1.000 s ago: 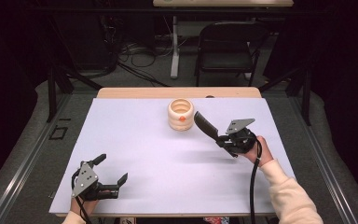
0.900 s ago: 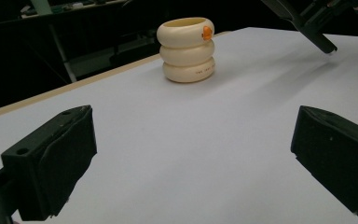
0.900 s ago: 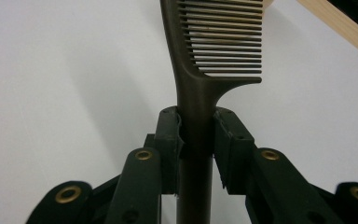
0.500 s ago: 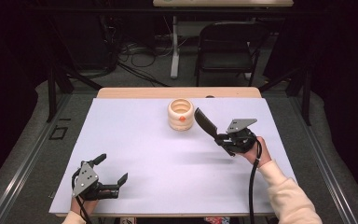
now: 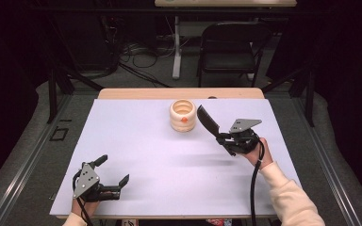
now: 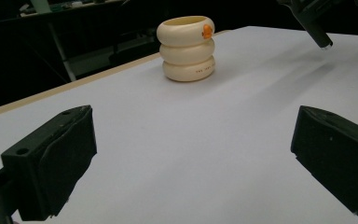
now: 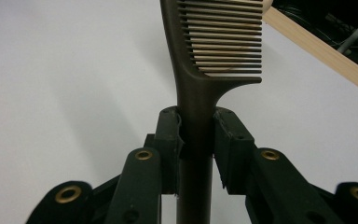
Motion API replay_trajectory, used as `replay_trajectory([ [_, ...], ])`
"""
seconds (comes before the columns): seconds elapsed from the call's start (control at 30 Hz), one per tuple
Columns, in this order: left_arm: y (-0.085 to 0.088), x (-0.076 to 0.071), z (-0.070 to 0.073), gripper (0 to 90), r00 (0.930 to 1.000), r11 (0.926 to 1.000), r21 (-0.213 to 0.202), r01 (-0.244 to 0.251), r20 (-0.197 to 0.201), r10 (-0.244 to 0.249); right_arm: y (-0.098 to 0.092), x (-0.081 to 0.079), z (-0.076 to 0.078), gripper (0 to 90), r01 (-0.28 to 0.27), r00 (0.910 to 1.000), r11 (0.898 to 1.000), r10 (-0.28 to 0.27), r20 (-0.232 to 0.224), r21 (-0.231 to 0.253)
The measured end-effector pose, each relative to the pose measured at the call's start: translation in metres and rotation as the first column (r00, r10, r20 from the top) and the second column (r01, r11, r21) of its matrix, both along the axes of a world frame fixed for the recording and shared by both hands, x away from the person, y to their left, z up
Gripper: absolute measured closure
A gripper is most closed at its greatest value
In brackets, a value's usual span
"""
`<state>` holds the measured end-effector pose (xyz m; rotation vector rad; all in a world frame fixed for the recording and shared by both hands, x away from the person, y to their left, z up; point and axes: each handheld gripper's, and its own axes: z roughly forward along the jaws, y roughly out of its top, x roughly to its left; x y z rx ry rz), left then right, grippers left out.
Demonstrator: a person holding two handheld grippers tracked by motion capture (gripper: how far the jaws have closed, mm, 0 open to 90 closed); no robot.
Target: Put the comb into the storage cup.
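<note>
A cream holder [image 5: 183, 116] made of three stacked rings, with a small orange mark, stands at the table's far middle; it also shows in the left gripper view [image 6: 186, 47]. My right gripper [image 5: 225, 139] is shut on the handle of a dark comb [image 5: 208, 121], held above the table just right of the holder, teeth end up toward it. In the right gripper view the comb [image 7: 200, 79] runs up between the pads [image 7: 170, 135]. My left gripper [image 5: 113, 175] rests open near the front left corner, nothing between its jaws [image 6: 193, 154].
A pale sheet [image 5: 136, 146] covers the table, whose wooden edge [image 5: 136, 93] shows at the back. Beyond it stand a black chair [image 5: 228, 47], a stand and floor cables. Dark rails run along both sides.
</note>
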<state>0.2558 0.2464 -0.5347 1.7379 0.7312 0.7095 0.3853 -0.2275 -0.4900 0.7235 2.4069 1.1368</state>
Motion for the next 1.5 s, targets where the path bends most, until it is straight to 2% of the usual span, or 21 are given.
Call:
replay_trajectory([
  [0.57,0.0,0.0,0.0,0.2,1.0,1.0,0.003,-0.002,0.002,0.002,0.008,0.002,0.0,72.6,0.029,0.9992,0.999,-0.029,0.029,0.031],
  [0.83,0.0,0.0,0.0,0.2,1.0,1.0,0.005,-0.008,-0.003,0.008,0.011,0.0,0.005,72.6,0.038,0.9981,0.998,-0.041,0.047,0.045],
  [1.5,0.001,0.001,0.0,0.2,1.0,1.0,0.005,-0.008,-0.001,0.008,0.022,0.01,0.013,72.5,0.044,0.9969,0.997,-0.048,0.063,0.065],
])
